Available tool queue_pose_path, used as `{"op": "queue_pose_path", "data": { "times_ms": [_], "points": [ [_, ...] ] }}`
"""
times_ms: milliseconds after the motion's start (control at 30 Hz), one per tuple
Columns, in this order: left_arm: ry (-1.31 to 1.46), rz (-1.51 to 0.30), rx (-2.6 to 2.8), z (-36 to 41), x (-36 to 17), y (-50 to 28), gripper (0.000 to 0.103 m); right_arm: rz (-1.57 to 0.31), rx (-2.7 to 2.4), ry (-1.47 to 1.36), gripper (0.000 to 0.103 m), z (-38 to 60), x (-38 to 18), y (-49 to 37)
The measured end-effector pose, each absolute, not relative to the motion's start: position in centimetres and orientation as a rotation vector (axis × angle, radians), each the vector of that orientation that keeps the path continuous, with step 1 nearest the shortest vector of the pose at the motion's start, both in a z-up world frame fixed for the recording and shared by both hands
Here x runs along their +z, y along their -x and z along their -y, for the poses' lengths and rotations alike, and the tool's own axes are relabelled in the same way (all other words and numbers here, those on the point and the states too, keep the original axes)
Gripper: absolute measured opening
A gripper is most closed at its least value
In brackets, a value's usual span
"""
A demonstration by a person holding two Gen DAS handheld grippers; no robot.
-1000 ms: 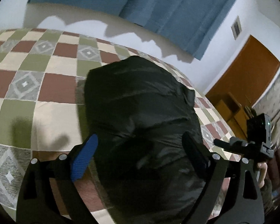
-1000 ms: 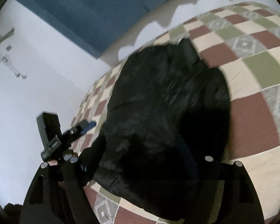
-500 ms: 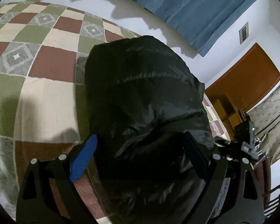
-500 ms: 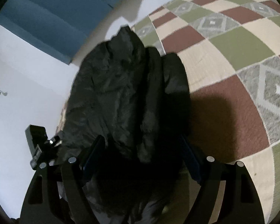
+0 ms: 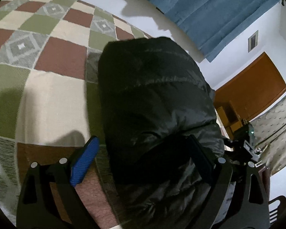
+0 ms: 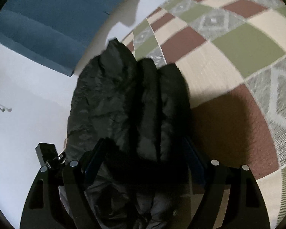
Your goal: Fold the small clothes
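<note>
Bulging black jacket (image 5: 154,103) hides right tongs (image 6: 145,164) pads; grip unclear. Left tongs (image 5: 143,160) spread wide, likewise.

Both wrist views look down closely, sharing the jacket (image 5: 154,103).

The span between each gripper's jaws is filled by the black puffy jacket (image 5: 154,99). Bare checkered bedspread (image 5: 53,87) is left beside it toward both edges.
</note>
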State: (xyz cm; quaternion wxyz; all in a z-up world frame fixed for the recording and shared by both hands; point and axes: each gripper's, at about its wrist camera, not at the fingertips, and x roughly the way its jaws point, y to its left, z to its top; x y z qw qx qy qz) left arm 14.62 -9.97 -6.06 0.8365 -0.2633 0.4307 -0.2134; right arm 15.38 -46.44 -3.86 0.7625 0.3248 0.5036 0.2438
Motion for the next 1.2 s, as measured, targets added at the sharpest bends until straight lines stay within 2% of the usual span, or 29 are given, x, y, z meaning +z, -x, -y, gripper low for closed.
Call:
{"op": "queue_pose_path", "data": {
  "times_ms": [67, 200, 733, 1200],
  "points": [
    [0.561, -0.92, -0.483, 10.7, -6.3, -14.9, 0.096, -1.116, 0.551, -0.724, 0.084, 46.2, -4.6, -15.4],
    [0.573, -0.931, -0.485, 11.4, -6.6, -15.8, 0.1, -1.111, 0.582, -0.72, 0.084, 46.0, -4.8, -15.1],
    [0.462, -0.888, -0.446, 12.1, -5.2, -15.2, 0.1, -1.112, 0.537, -0.583, 0.084, 45.9, -3.5, -15.1],
    [0.4, -0.866, -0.434, 12.7, -4.9, -15.0, 0.1, -1.126, 0.633, -0.687, 0.086, 44.9, -5.3, -15.7]
  ]
}}
